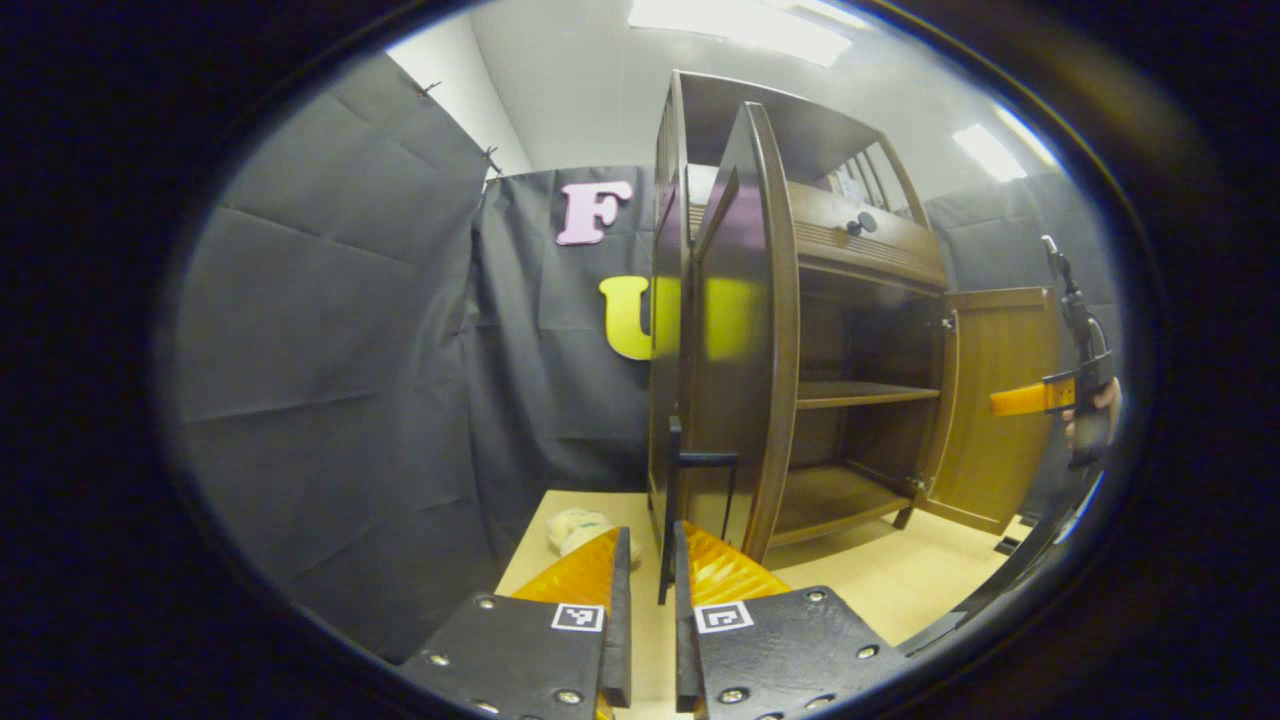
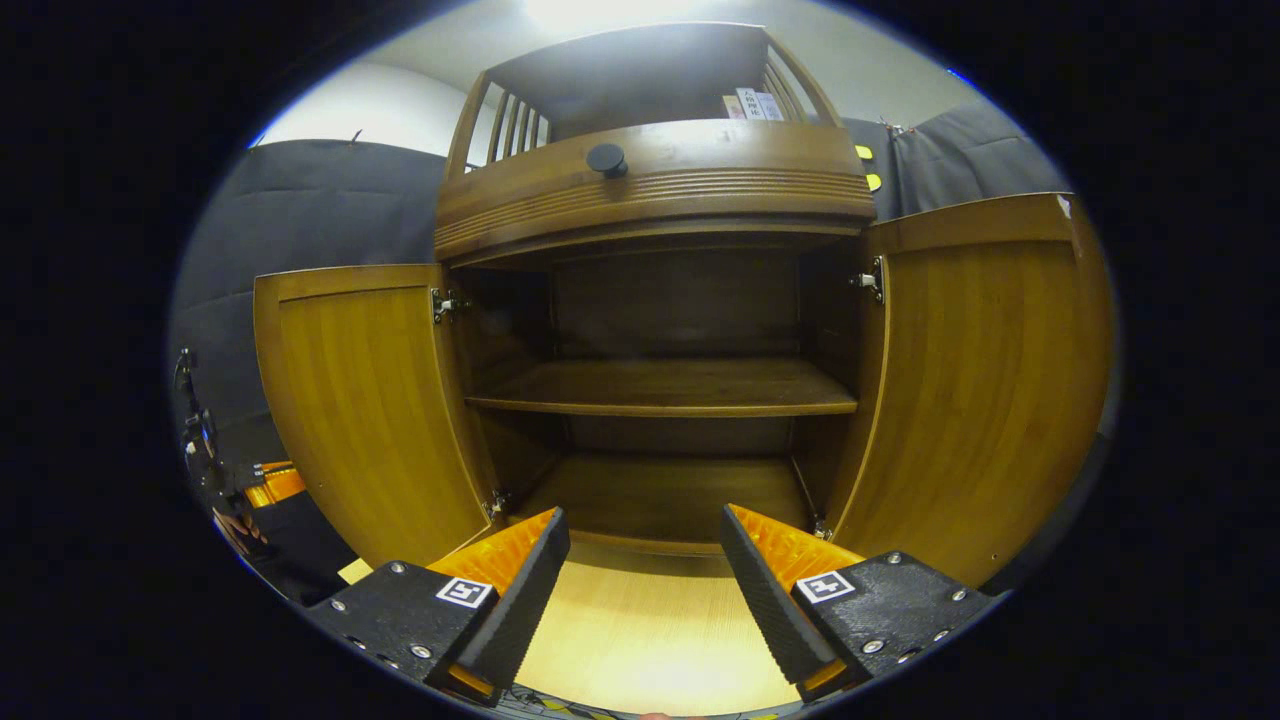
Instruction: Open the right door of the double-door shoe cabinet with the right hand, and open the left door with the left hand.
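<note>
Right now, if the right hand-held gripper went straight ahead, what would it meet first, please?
Probably the cabinet's bottom shelf: the right hand-held gripper points between the open doors into the empty interior, though depth is unclear.

Cabinet (image 2: 660, 190): being seen straight ahead in the right gripper view.
Left door (image 2: 360, 400): being held swung out at the left.
Right door (image 2: 990, 380): being held swung out at the right.
Shelf (image 2: 665, 390): being seen inside, above the cabinet floor.
</note>
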